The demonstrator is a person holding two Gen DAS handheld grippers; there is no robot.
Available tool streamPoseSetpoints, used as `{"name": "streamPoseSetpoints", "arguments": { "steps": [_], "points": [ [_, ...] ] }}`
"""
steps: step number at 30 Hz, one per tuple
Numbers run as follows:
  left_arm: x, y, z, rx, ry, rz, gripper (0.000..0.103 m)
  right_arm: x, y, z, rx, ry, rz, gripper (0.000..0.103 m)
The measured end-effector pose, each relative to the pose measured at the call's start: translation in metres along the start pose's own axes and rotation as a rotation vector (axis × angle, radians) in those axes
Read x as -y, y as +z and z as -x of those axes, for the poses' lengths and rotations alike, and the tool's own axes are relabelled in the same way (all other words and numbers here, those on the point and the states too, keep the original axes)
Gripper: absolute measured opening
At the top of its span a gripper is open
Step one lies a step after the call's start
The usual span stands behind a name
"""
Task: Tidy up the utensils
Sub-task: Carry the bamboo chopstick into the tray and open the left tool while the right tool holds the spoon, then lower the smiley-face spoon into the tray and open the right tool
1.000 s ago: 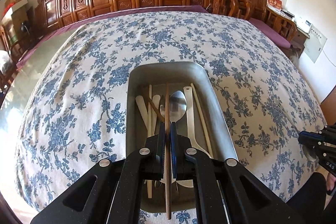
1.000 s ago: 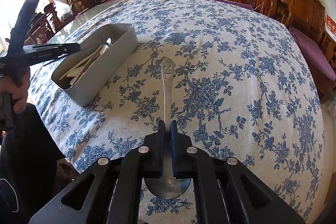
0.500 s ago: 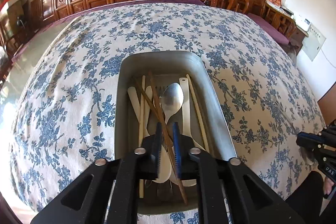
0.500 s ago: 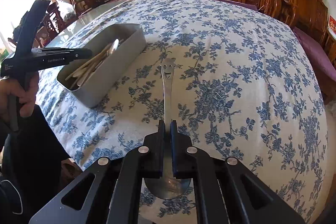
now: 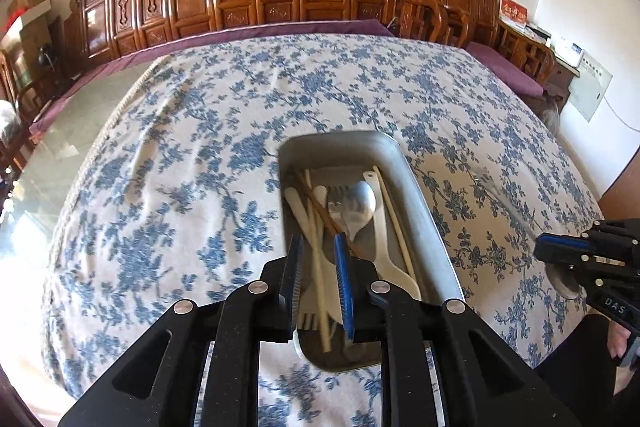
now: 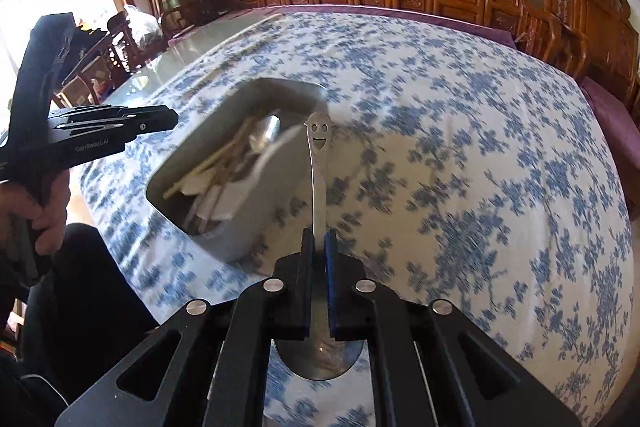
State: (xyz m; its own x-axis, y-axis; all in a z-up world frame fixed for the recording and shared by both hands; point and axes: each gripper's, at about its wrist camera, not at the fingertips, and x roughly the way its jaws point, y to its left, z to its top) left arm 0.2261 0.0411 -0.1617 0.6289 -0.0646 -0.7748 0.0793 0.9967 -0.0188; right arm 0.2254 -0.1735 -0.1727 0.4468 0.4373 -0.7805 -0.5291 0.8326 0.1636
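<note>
Smiley-handled spoon (image 6: 319,163): thin stiff steel, light and slick; handle runs forward past the fingertips, bowl hangs behind and below them.
Right gripper (image 6: 319,247): clamped on the spoon's neck, a fair hold since the flat stem there should resist twisting.
Metal tray (image 6: 224,247): ahead and left of the right fingers, already holding chopsticks, a spoon and pale spatulas.
Left gripper (image 5: 319,259): jaws opening over the tray; nothing seems gripped, though blur hampers certainty.
Tablecloth (image 6: 460,147): blue floral, under everything.
</note>
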Motion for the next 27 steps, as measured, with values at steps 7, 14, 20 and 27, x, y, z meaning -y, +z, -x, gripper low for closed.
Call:
{"name": "streamPoseSetpoints", "arguments": {
  "steps": [7,14,20,27],
  "points": [
    [-0.021,0.000,0.014,0.016,0.009,0.011,0.022,-0.030,0.022,-0.008,0.010,0.025,0.023,0.007],
    [-0.031,-0.003,0.022,0.012,0.008,0.011,0.056,-0.049,0.042,-0.021,0.016,0.053,0.012,0.007],
    [-0.042,-0.006,0.030,0.028,0.004,0.025,0.084,-0.060,0.057,-0.033,0.014,0.066,0.001,0.007],
    [-0.059,-0.015,0.028,0.017,0.022,0.050,0.087,-0.070,0.070,-0.053,0.000,0.080,-0.032,0.007]
  ]
}}
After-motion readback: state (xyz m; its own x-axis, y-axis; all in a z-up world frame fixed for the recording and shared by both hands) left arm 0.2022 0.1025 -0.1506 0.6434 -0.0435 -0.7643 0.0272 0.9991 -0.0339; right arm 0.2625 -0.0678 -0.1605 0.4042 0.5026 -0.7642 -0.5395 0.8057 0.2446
